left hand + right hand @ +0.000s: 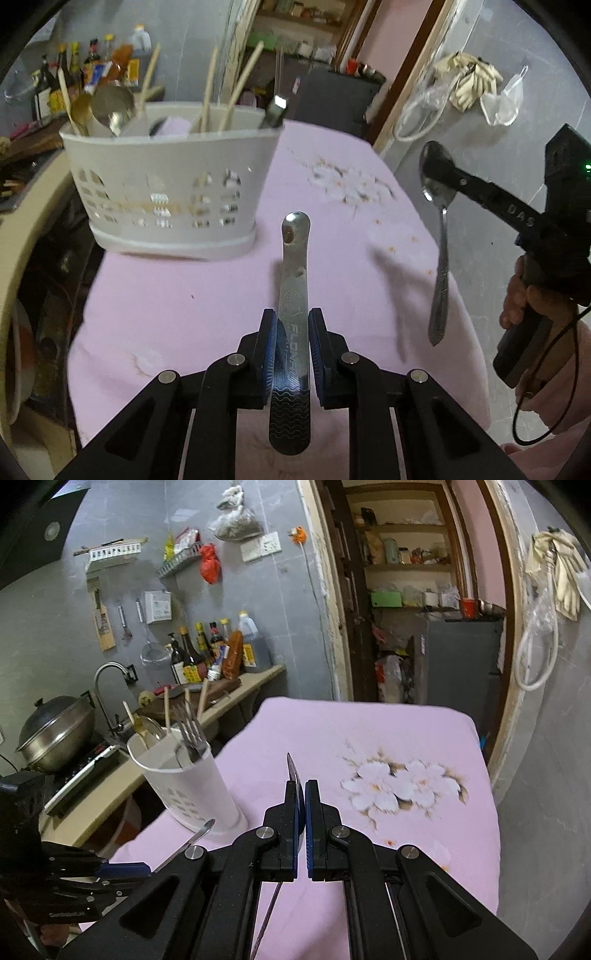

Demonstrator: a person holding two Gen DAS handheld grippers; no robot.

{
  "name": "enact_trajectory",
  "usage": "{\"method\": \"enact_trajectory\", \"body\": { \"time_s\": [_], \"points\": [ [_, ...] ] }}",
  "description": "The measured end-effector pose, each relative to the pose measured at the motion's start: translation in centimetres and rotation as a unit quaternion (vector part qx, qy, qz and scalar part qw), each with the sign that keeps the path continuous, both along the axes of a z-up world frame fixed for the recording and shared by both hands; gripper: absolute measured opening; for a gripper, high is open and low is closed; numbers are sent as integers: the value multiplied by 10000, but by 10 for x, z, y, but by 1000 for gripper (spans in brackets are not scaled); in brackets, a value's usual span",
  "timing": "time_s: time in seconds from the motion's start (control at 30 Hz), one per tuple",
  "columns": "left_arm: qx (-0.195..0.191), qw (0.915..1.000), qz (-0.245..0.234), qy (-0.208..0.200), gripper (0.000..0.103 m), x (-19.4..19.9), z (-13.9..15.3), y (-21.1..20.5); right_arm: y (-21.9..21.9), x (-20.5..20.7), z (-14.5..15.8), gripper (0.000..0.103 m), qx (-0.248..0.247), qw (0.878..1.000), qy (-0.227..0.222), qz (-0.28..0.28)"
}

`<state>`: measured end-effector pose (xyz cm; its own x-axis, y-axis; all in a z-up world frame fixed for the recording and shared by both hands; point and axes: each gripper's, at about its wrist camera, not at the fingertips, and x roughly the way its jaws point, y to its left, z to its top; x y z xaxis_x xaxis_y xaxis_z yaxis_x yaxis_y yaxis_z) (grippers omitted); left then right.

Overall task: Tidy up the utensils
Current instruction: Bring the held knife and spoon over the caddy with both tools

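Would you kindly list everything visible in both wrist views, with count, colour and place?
Utensil caddy: one, white, perforated, at the table's left edge.
Utensils standing in the caddy: several, steel and wooden; a fork among them.
Flat utensil handle: one, steel, in the left gripper.
Spoon: one, steel, hanging from the right gripper.
Tablecloth: one, pink with a white flower print.
Sauce bottles: several, dark, on the counter.
Lidded wok: one, steel, on the stove.
Left gripper: black, blue pads, gripping the handle.
Right gripper: black, shut on the spoon.
Hand: one, holding the right gripper.
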<state>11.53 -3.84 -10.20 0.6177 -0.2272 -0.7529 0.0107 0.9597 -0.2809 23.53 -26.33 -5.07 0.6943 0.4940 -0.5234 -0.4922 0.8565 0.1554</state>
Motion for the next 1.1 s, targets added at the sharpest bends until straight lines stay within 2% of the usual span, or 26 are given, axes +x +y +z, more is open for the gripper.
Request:
{"method": "enact_trajectory", "body": {
  "time_s": [0.27,0.6,0.77,0.93,1.1],
  "points": [
    [-30,9986,223,-482,17,-5,36,8,16,-1,39,3,258,9986,-424,203],
    [-67,9924,444,-1147,17,-2,77,33,48,4,89,3,527,9925,-1038,382],
    [-106,9883,563,-1412,17,4,88,48,70,15,112,3,775,9872,-1350,342],
    [-165,9812,802,-1746,17,24,100,75,97,32,127,3,966,9808,-1678,244],
    [-208,9704,1063,-2159,17,54,105,110,129,43,118,3,854,9784,-1876,159]
  ]
}}
